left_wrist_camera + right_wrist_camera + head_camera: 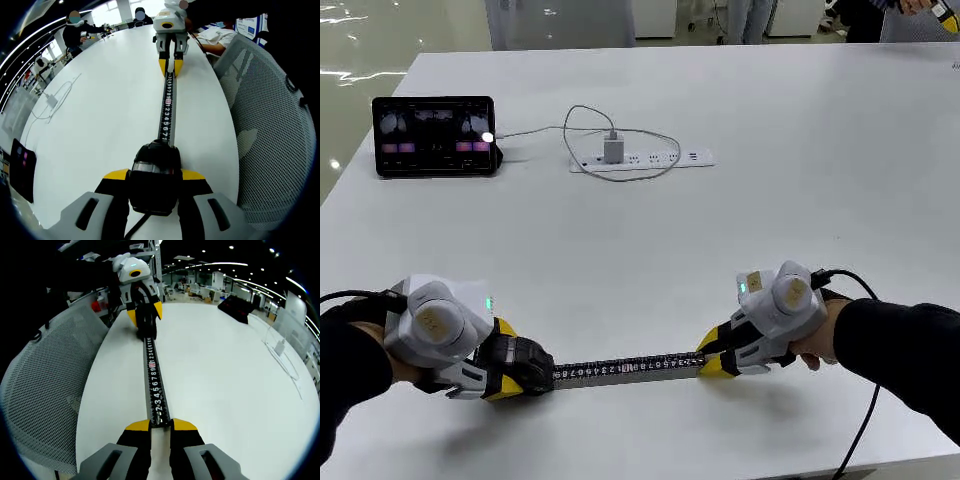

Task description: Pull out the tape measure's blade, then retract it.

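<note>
A black tape measure case (520, 366) rests on the white table (650, 230) with my left gripper (505, 370) shut around it; in the left gripper view the case (155, 175) sits between the yellow-tipped jaws. The dark numbered blade (628, 369) runs flat along the table from the case to my right gripper (713, 363), which is shut on the blade's end. In the right gripper view the blade (154, 385) stretches away to the left gripper (143, 315). The left gripper view shows the blade (166, 107) leading to the right gripper (170, 64).
A dark tablet (435, 135) stands at the far left of the table. A white power strip (640, 159) with a plugged charger and looped cable lies at the back middle. A mesh chair back (272, 130) stands beside the table's near edge. People stand at the far side.
</note>
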{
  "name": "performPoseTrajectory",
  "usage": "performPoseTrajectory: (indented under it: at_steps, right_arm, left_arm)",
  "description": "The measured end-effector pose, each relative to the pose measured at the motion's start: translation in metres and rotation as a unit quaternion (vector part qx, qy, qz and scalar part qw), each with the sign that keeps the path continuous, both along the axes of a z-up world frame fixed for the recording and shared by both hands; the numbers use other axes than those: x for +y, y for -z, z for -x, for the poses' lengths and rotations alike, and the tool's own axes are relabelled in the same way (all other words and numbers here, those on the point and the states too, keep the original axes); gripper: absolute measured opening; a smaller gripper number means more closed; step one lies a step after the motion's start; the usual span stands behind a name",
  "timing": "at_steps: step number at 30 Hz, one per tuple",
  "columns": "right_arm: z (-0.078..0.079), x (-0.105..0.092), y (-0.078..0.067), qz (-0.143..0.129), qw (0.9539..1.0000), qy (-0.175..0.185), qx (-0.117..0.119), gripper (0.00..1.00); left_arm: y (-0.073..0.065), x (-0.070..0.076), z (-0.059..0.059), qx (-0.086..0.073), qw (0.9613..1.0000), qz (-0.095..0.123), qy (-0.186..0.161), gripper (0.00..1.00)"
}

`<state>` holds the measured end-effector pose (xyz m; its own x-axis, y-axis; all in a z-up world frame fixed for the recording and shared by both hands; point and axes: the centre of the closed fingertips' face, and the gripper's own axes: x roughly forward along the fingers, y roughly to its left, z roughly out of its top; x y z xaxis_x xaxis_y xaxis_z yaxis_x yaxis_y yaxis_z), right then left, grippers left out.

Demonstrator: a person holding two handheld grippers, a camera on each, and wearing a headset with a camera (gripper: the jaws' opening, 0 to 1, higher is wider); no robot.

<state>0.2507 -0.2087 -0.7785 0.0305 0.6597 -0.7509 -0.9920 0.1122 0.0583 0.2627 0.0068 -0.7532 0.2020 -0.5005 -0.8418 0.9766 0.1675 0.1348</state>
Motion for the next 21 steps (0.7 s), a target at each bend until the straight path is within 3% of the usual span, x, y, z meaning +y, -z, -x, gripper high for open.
performPoseTrajectory:
  at_steps: [21]
  right_arm:
    - [-0.002, -0.012, 0.0, 0.005, 1.0, 0.009, 0.002, 0.09]
  left_arm:
    - [-0.001, -0.001, 0.001, -0.001, 1.0, 0.0, 0.0, 0.32]
